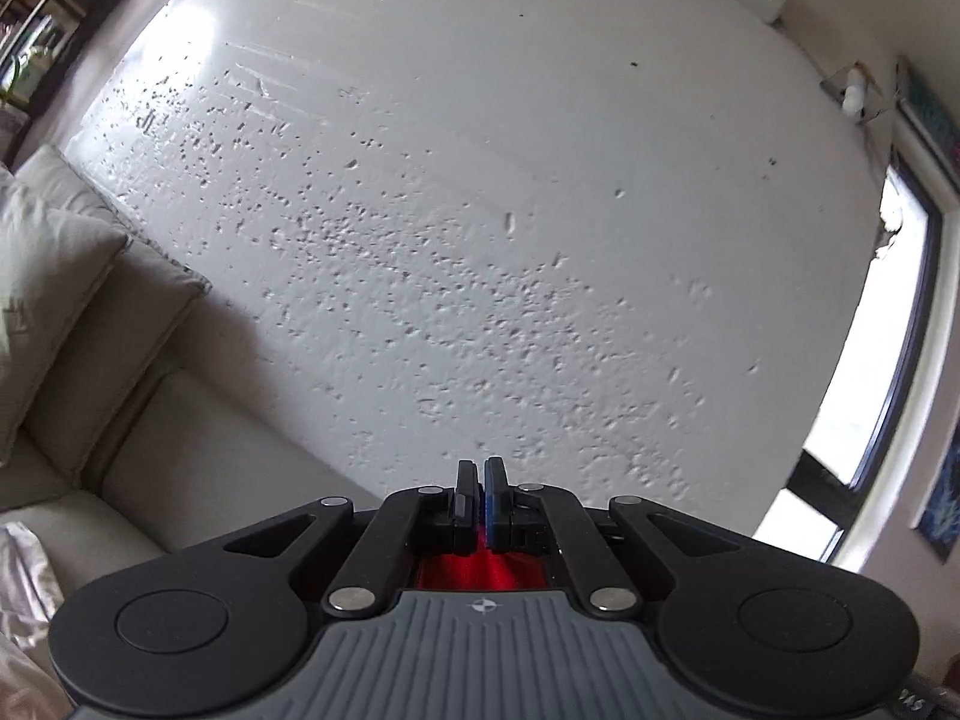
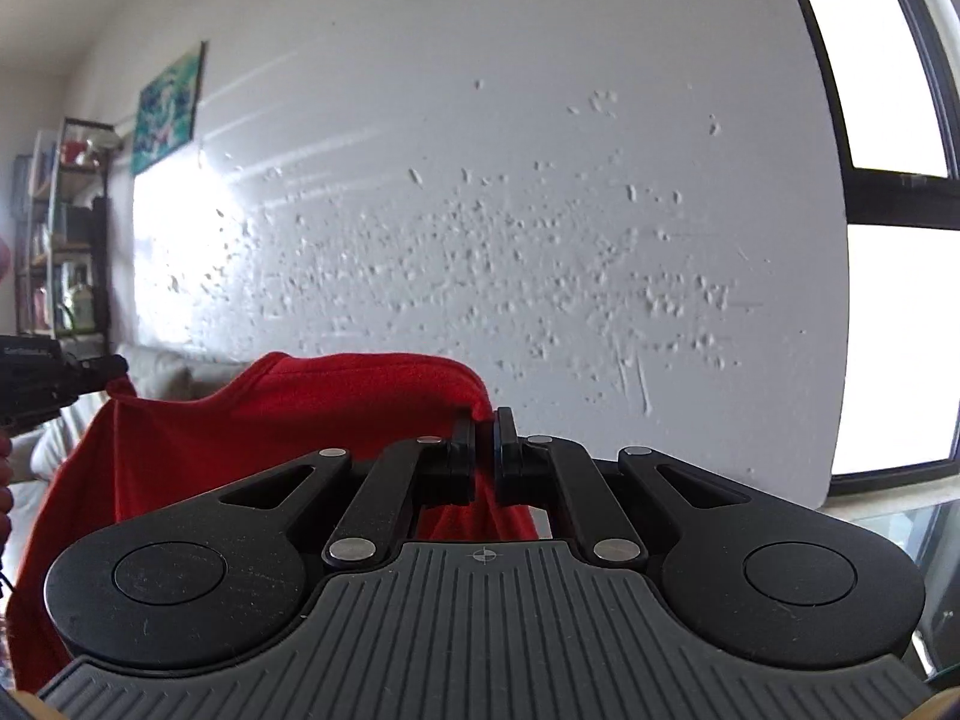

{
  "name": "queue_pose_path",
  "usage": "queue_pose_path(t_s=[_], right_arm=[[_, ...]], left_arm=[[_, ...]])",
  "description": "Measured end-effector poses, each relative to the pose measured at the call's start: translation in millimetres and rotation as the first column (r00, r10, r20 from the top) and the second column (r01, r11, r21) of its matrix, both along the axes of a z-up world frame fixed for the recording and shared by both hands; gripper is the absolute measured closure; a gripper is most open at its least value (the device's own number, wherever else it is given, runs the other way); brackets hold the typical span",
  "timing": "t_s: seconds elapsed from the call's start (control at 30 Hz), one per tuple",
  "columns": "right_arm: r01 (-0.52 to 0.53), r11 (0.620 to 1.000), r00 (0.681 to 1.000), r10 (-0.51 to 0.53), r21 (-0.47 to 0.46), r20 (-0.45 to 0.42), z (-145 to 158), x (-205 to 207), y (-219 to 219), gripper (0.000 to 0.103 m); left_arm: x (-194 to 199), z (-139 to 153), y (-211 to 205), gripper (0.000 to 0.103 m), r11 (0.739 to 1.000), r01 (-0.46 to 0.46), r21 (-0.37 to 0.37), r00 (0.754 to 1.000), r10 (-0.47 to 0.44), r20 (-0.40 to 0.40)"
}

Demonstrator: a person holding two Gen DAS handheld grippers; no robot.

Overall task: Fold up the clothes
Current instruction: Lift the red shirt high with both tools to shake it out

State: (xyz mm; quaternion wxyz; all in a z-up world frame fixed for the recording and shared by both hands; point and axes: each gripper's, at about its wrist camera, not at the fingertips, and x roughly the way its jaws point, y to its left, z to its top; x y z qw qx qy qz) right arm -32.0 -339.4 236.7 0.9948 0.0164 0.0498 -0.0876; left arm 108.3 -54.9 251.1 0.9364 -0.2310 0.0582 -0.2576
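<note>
You have a red garment (image 2: 240,420) on your hands, and it looks light, soft and limp: it sags between its two held points and drapes down toward the lower left of the right wrist frame. Cloth like this will not hold a shape by itself, so I judge it best gripped at corners or seams, such as the shoulders or the hem ends, where the fabric is doubled and less likely to slip out of a pinch.

Your right tool (image 2: 485,441) is nearly closed, with a bunched edge of the red cloth pinched between its jaws at frame centre. Your left tool (image 1: 483,489) is closed tight; in its own view only a patch of red shows below the jaws, behind the fingertips. From the right wrist view, that same left tool (image 2: 90,369) sits at the left edge of the frame, holding the garment's other upper corner.

Both tools point roughly level toward the pitted white wall (image 1: 480,210), with the garment hanging between them. A cream sofa (image 1: 150,420) fills the lower left of the left wrist frame.
</note>
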Motion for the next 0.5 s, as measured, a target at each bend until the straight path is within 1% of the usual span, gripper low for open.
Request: queue_pose_path(t_s=[0.03,0.07,0.13,0.17,0.2,0.23,0.27,0.3,0.33,0.37,0.4,0.43,0.47,0.5], right_arm=[[0.018,1.0,1.0,-0.018,-0.026,0.009,-2,10,-1,0.098],[0.045,0.997,0.998,-0.043,-0.055,0.041,2,12,1,0.098],[0.087,0.991,0.991,-0.076,-0.099,0.114,13,12,2,0.098],[0.079,0.992,0.987,-0.064,-0.098,0.147,19,8,1,0.098],[0.071,0.993,0.985,-0.054,-0.1,0.162,22,2,3,0.098],[0.062,0.993,0.983,-0.044,-0.101,0.176,25,-3,5,0.098],[0.054,0.993,0.981,-0.034,-0.103,0.189,28,-9,7,0.098],[0.053,0.992,0.983,-0.032,-0.112,0.181,24,-13,9,0.098],[0.037,0.993,0.987,-0.019,-0.11,0.16,16,-19,10,0.098],[0.021,0.994,0.99,-0.006,-0.107,0.139,7,-26,12,0.098],[0.005,0.995,0.995,0.005,-0.097,0.102,-6,-37,11,0.098],[-0.005,0.997,0.998,0.01,-0.081,0.064,-22,-49,9,0.098],[-0.004,0.997,1.0,0.006,-0.077,0.025,-39,-60,7,0.098],[-0.004,0.997,1.0,0.003,-0.072,-0.014,-55,-72,5,0.098]], left_arm=[[-2,8,1,0.103,1.0,-0.01,-0.002,0.998,0.01,0.054],[-7,18,3,0.103,1.0,-0.016,-0.013,0.993,0.017,0.118],[-20,42,10,0.103,0.999,-0.02,-0.036,0.971,0.028,0.239],[-29,53,12,0.103,0.999,-0.018,-0.037,0.959,0.028,0.282],[-37,62,14,0.103,0.999,-0.016,-0.03,0.949,0.025,0.315],[-43,66,15,0.103,1.0,-0.003,-0.015,0.945,0.008,0.328],[-47,65,14,0.103,0.999,0.028,0.016,0.949,-0.031,0.313],[-47,55,10,0.103,0.996,0.066,0.06,0.961,-0.08,0.266],[-47,41,4,0.103,0.988,0.107,0.108,0.971,-0.127,0.202],[-46,27,-2,0.103,0.977,0.15,0.153,0.976,-0.171,0.136],[-45,7,-10,0.103,0.961,0.194,0.197,0.976,-0.208,0.055],[-41,-22,-18,0.103,0.941,0.244,0.233,0.97,-0.241,-0.044],[-37,-52,-26,0.102,0.923,0.291,0.25,0.955,-0.263,-0.139],[-32,-81,-33,0.102,0.907,0.333,0.257,0.933,-0.278,-0.228]])
